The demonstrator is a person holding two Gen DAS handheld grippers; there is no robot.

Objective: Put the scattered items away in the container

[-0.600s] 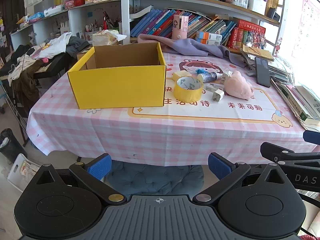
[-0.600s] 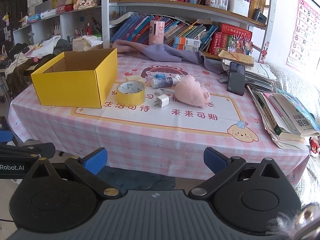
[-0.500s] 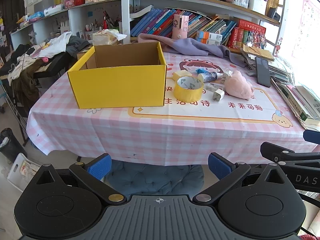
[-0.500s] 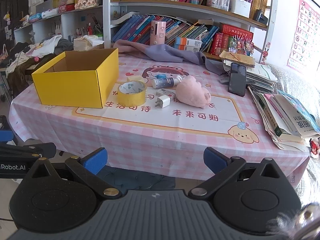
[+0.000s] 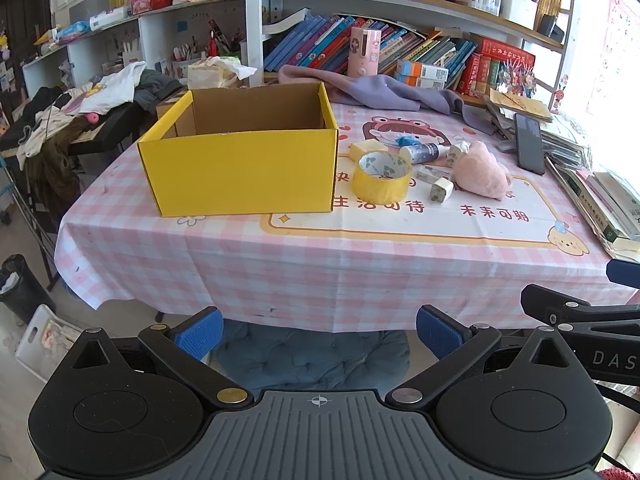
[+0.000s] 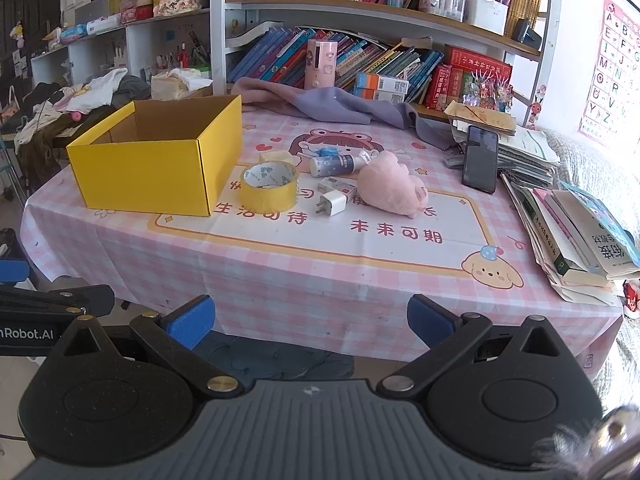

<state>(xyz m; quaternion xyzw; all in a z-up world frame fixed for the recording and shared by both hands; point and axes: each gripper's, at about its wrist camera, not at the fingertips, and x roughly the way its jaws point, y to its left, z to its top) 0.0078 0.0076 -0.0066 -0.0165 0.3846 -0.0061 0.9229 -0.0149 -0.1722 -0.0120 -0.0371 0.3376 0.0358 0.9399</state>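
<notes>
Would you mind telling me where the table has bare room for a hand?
Free: the front strip of tablecloth before the yellow box and tape roll. Crowded: around the tape, white charger, bottle and pink plush.

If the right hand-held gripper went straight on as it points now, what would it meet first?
Probably the near edge of the checked tablecloth, ahead of the open right hand-held gripper; depth is unclear.
</notes>
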